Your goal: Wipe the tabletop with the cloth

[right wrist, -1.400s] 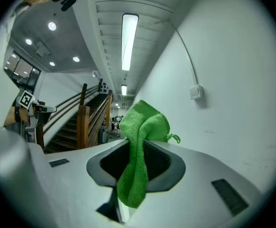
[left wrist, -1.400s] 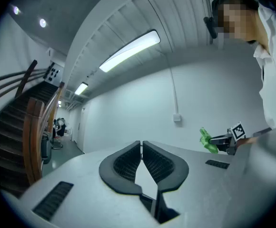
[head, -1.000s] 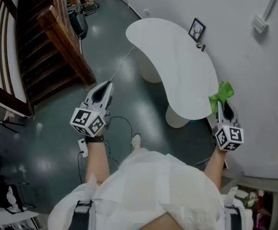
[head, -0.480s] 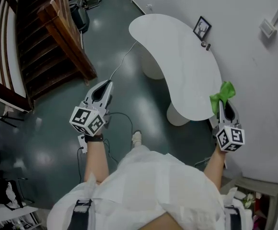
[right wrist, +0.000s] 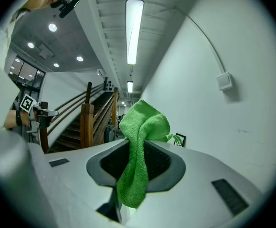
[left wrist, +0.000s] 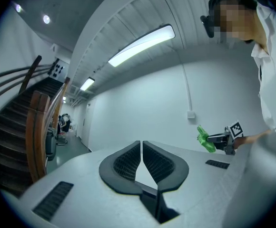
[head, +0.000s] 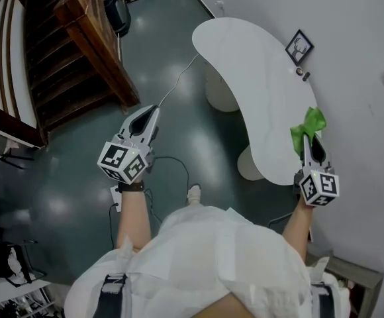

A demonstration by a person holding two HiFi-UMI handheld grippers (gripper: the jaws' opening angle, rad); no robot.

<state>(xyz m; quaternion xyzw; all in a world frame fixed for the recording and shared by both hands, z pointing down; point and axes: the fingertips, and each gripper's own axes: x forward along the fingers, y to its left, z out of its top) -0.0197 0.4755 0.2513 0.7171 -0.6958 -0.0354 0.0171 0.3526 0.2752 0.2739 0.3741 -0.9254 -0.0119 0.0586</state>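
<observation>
Right tongs: the right gripper (head: 307,144) is pinching the green cloth (head: 308,124) between its jaws, which are closing on a fold of it.
Cloth: it is bunching up past the jaw tips, and a tail of it is hanging back down between the jaws toward the gripper's camera. In the head view it is showing over the near right edge of the table (head: 258,78), close to the wall (head: 357,98). The pictures are not showing whether it is touching the tabletop.
Left tongs: the left gripper (head: 151,116) is keeping its jaws pressed together at the tips, with nothing sitting between them.
Left gripper's place: it is hovering over the dark floor (head: 179,144), well to the left of the table and apart from it.
Table: the white, curved tabletop is running from near right to far along the wall, standing on rounded white legs.
On the table: a small framed picture (head: 299,47) is leaning at the far right edge by the wall, with a small dark object (head: 302,74) lying just beside it.
Surroundings: a wooden staircase (head: 66,58) is rising at the far left, and a thin cable (head: 172,85) is trailing across the floor toward the table.
Person: white clothing (head: 198,257) is filling the near edge of the head view.
</observation>
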